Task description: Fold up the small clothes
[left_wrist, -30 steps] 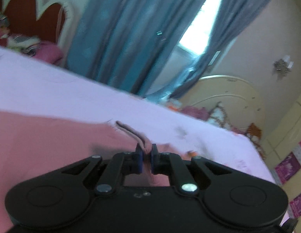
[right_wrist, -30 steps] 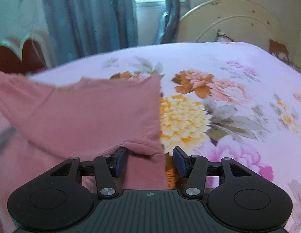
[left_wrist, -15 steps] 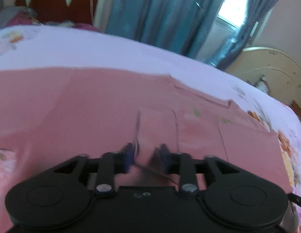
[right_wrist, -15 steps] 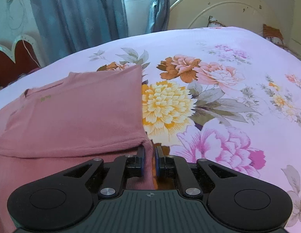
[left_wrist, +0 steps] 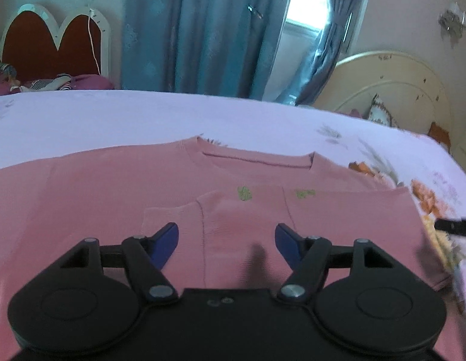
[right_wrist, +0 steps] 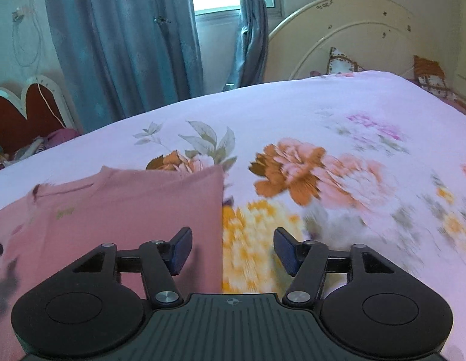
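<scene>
So the pink sweater [left_wrist: 118, 198] is lying flat on the bed [left_wrist: 112, 120], neckline pointing toward the curtains [left_wrist: 203, 30], with one sleeve folded across its front so the cuff sits around the middle. Little green marks show on the chest. The left gripper [left_wrist: 227, 239] hovers right over that folded sleeve, fingers spread wide and holding nothing. The right gripper [right_wrist: 232, 251] is also wide open and empty, sitting over the sweater's right edge: its left finger [right_wrist: 180, 249] is above pink fabric, the other above the flowery bedsheet [right_wrist: 323, 174]. A cream headboard [right_wrist: 353, 36] stands at the far side.
</scene>
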